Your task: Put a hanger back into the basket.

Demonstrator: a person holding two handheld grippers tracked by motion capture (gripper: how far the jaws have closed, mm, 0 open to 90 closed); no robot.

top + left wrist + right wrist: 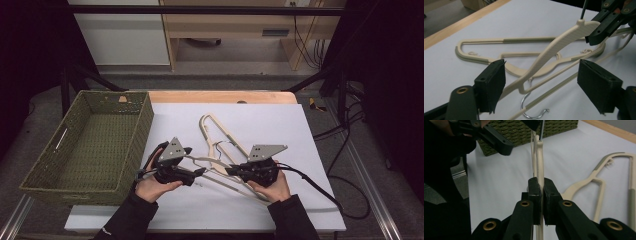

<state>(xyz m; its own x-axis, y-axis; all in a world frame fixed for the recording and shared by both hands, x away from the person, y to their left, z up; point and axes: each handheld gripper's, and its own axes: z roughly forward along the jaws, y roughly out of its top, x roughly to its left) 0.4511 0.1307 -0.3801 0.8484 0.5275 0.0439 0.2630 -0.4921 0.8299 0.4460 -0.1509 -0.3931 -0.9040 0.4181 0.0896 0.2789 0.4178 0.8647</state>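
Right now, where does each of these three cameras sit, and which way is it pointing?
High view: above the table, looking forward and down at basket and hangers; forearms and both hands show.
Left gripper view: on the left gripper, facing hangers between its parted jaws.
Right gripper view: on the right gripper, its jaws clamped on a hanger, facing the basket.
All three share that lifted hanger.

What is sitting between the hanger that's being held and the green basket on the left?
Only the left gripper and its hand. The right gripper is shut on the raised hanger, and the left one's open jaws straddle that hanger's end on the side of the basket. The second hanger lies farther back, out of the way.
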